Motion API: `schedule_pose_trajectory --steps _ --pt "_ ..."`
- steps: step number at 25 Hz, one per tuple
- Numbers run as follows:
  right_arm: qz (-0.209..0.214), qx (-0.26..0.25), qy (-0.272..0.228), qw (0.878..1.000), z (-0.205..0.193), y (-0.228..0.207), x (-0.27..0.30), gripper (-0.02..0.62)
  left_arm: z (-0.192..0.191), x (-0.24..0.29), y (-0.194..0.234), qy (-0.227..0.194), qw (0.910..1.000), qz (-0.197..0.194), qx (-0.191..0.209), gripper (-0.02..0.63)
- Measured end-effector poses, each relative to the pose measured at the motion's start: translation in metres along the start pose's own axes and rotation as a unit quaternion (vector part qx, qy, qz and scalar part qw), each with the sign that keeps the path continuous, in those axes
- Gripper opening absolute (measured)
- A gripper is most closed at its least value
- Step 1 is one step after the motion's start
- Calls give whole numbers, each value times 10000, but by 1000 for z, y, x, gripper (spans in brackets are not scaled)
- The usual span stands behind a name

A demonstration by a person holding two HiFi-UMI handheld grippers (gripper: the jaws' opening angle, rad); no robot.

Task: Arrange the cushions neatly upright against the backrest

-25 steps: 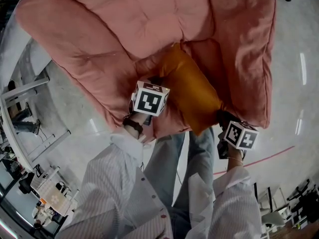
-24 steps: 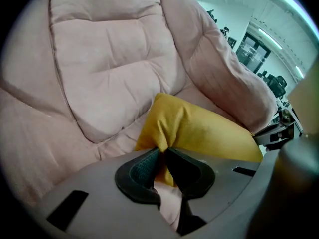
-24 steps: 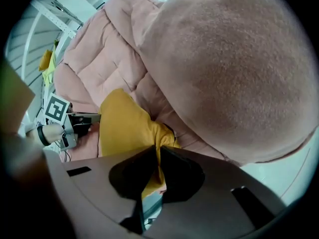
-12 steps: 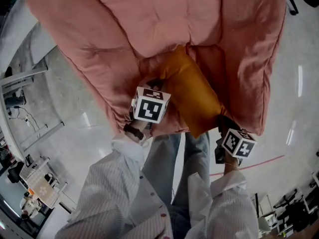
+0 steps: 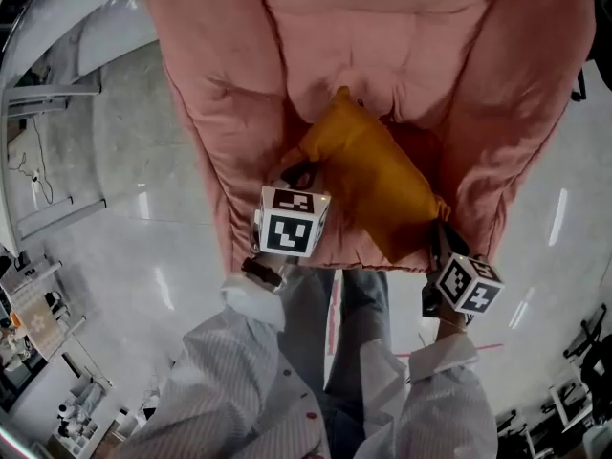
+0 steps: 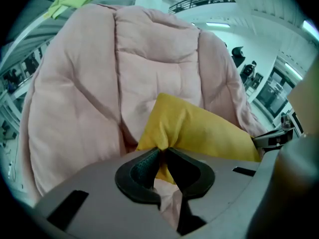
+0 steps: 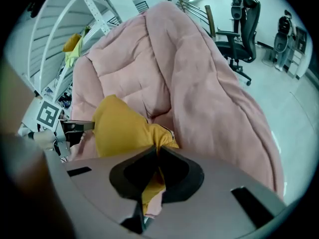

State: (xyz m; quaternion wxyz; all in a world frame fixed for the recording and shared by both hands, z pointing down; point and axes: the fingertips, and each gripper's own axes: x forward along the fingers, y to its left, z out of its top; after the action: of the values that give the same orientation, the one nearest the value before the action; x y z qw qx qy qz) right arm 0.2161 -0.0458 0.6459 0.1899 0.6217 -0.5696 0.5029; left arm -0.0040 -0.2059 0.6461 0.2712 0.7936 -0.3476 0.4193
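An orange-yellow cushion (image 5: 368, 175) lies tilted on the seat of a pink padded lounge chair (image 5: 382, 36). My left gripper (image 5: 298, 175) is shut on the cushion's near-left corner (image 6: 162, 146), fabric pinched between its jaws. At the cushion's near-right corner (image 7: 160, 146), my right gripper (image 5: 438, 232) is likewise shut on the fabric. In the left gripper view the cushion (image 6: 199, 128) rises in front of the pink backrest (image 6: 144, 49); in the right gripper view the cushion (image 7: 122, 126) shows left of the chair's right arm (image 7: 214, 93).
The chair stands on a glossy grey floor (image 5: 134, 170). White frames and shelving (image 5: 38, 208) stand at the left. Office chairs (image 7: 239, 19) stand far behind in the right gripper view. The person's striped sleeves and legs (image 5: 325, 352) fill the lower middle.
Both grippers have lifted the cushion's near corners and carried it toward the backrest. The chair now sits squarer in the head view, with the cushion raised higher against the seat's back.
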Motion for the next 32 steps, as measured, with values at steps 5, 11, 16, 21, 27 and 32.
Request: schedule_pose_trajectory --steps 5,11,16,21,27,32 --pt "110 -454 -70 9989 46 2 20 26 14 5 17 -274 9975 245 -604 61" --pt "231 -1133 -32 9933 96 21 39 26 10 -10 38 -457 9879 459 -1411 61" --pt "294 -1696 -41 9851 130 30 48 26 7 -19 39 -518 9812 584 -1763 61" --pt "296 -2072 -160 9777 147 38 69 26 -1 -13 42 -517 9782 633 -1909 61" --pt "241 -2350 -309 9712 184 55 93 26 10 -4 60 -426 9796 527 -1890 61" --pt "176 -2368 -258 9711 171 41 102 26 -1 4 51 -263 9841 391 -1711 61"
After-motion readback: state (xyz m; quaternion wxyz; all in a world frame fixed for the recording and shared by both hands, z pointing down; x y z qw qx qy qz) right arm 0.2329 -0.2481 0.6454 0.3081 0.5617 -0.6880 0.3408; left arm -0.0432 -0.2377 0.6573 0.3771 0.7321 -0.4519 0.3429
